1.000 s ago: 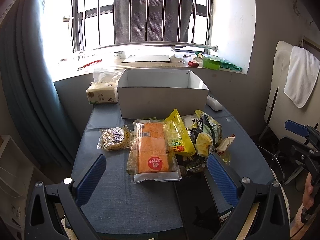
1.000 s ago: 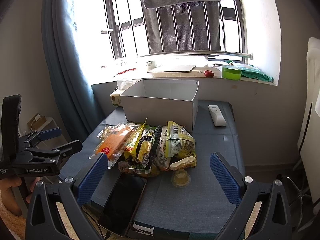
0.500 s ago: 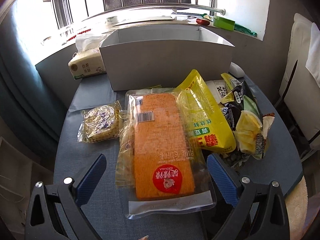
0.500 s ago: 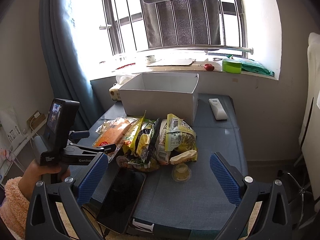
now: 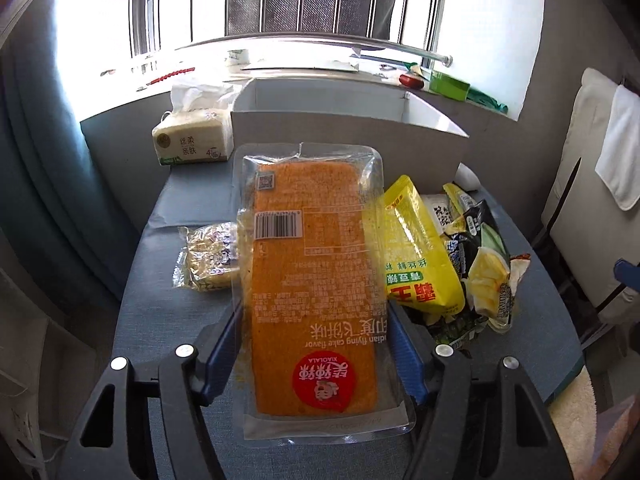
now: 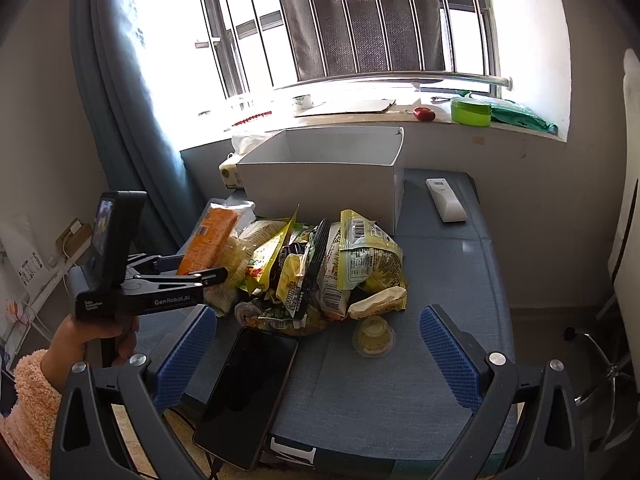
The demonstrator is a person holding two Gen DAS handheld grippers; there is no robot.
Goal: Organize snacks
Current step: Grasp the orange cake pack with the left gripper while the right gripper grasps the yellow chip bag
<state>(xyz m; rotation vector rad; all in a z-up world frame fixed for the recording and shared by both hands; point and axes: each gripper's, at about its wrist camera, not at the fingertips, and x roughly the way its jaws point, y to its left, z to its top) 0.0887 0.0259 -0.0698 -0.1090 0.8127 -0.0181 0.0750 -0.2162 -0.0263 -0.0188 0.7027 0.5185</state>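
left wrist view: we find the left gripper (image 5: 312,350) closing on the orange cake pack (image 5: 314,280), its blue pads against both long edges; the pack's far end looks tilted up off the table (image 5: 160,320) toward the white box (image 5: 352,144). a yellow bag (image 5: 420,248) lies just beside it, a small wrapped biscuit (image 5: 208,256) on the other side. right wrist view: we note the right gripper (image 6: 316,356) wide open, nothing between its pads, above a phone (image 6: 248,392) and a jelly cup (image 6: 374,336) near the snack pile (image 6: 320,272).
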